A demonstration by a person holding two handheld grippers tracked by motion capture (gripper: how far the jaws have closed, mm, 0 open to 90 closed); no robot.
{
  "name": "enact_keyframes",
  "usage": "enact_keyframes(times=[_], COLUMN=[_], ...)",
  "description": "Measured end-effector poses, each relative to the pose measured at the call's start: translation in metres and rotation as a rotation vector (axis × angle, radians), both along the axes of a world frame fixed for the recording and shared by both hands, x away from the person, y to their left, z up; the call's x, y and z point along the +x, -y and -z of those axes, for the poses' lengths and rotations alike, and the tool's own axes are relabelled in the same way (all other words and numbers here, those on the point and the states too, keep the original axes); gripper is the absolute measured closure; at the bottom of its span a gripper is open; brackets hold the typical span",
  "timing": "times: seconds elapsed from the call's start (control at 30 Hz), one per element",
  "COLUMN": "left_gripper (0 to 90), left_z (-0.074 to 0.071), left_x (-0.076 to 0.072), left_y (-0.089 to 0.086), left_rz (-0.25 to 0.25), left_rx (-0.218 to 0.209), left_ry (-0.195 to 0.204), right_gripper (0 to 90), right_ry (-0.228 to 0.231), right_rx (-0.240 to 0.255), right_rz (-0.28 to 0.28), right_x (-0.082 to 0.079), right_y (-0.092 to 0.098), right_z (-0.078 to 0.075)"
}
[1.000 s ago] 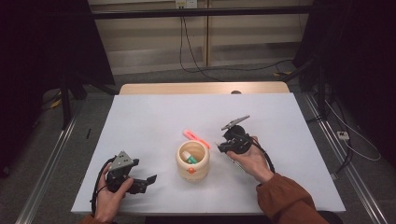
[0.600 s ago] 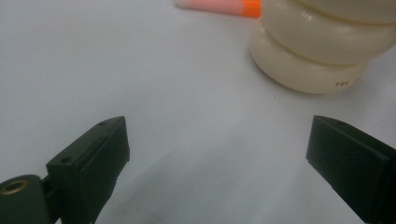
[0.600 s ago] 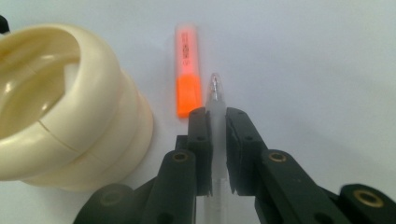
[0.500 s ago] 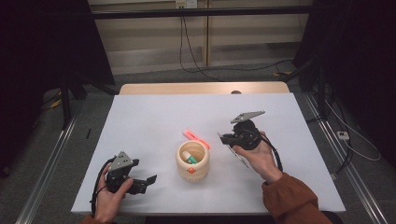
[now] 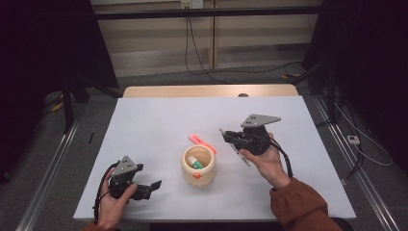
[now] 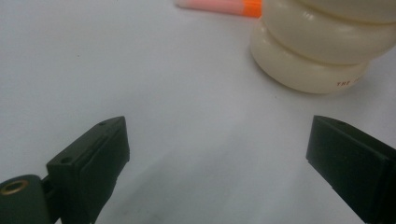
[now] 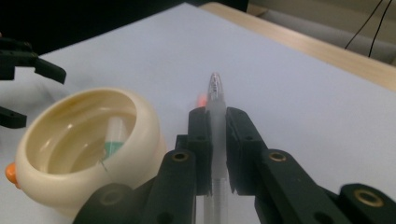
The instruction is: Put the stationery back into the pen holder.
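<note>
The right gripper is clamped on a clear pen, lifted off the tabletop just right of the cream cup; a green-capped marker stands in the cup; an orange-pink marker lies behind it; the left gripper rests wide open, holding nothing, to the cup's left

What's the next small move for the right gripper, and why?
Probably swing the right gripper sideways until the clear pen it clamps hangs over the cream cup, then tip it in. The pen is held off the table beside the cup; the cup's mouth is open, with a green-and-white marker already inside. The left gripper waits open.
</note>
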State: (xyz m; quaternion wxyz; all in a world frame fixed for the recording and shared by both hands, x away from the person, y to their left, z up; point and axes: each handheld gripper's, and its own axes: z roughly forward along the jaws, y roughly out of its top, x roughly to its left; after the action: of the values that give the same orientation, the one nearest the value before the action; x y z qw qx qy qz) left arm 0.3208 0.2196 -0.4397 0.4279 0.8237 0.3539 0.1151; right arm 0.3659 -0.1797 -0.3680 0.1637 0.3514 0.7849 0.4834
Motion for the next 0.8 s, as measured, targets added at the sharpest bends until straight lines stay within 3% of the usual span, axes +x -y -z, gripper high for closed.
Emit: enact_keyframes(times=[0.1, 0.4, 0.6, 0.8], left_gripper=[5.9, 5.8, 5.8, 5.8], left_z=[0.0, 0.0, 0.0, 0.0], left_x=[0.0, 0.0, -0.002, -0.001], left_y=[0.001, 0.001, -0.001, -0.001], left_rz=[0.001, 0.005, -0.009, -0.006], left_rx=[0.004, 0.002, -0.004, -0.007], left_ry=[-0.003, 0.003, 0.008, 0.012], right_gripper=[81.6, 81.6, 81.6, 81.6], right_ry=[0.026, 0.093, 0.122, 0.151], right_rx=[0.05, 0.137, 0.169, 0.241], right_rz=[-0.012, -0.039, -0.08, -0.086], right_x=[-0.002, -0.007, -0.008, -0.005], right_y=[0.001, -0.005, -0.018, -0.032], right_z=[-0.003, -0.019, -0.032, -0.042])
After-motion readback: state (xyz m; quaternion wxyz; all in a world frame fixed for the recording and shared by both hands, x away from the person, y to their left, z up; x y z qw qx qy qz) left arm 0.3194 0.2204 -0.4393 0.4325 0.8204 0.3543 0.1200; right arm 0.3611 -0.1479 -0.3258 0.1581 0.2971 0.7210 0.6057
